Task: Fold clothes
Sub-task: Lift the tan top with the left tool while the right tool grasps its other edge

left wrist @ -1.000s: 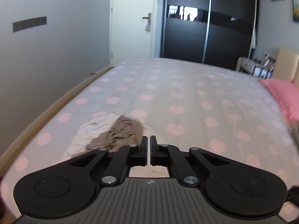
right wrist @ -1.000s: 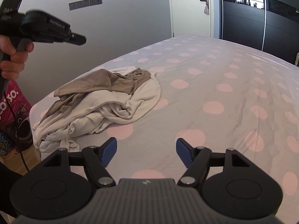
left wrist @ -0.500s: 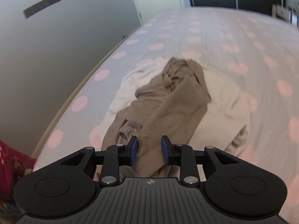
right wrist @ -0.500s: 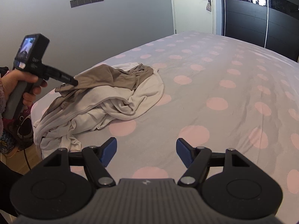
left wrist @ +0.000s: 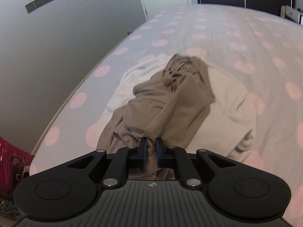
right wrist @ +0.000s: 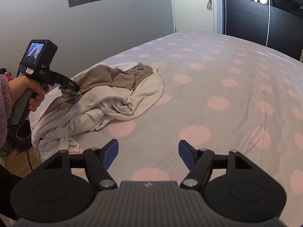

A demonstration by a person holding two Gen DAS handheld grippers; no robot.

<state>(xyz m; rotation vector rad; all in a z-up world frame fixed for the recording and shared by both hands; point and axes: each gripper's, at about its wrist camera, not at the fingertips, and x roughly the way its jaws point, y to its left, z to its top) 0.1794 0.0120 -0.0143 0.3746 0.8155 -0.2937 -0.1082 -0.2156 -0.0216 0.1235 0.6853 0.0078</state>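
Note:
A crumpled taupe garment (left wrist: 176, 102) lies on top of a cream garment (left wrist: 227, 109) near the bed's left corner. My left gripper (left wrist: 151, 144) is shut on a fold of the taupe garment at its near edge. In the right wrist view the left gripper (right wrist: 74, 88) pinches the taupe garment (right wrist: 113, 76) at the pile's left side, above the cream garment (right wrist: 113, 106). My right gripper (right wrist: 148, 151) is open and empty, hovering over the sheet in front of the pile and to its right.
The bed (right wrist: 217, 87) has a grey sheet with pink dots. A grey wall (right wrist: 94, 28) runs along its left side. A white door (right wrist: 193, 5) and a dark wardrobe (right wrist: 265, 13) stand beyond the bed. Red bags (left wrist: 9, 162) sit on the floor at the bed's corner.
My left gripper swung down from over the bed to the pile, opened a little, then closed on the taupe garment's near fold. My right gripper stayed open and nearly still.

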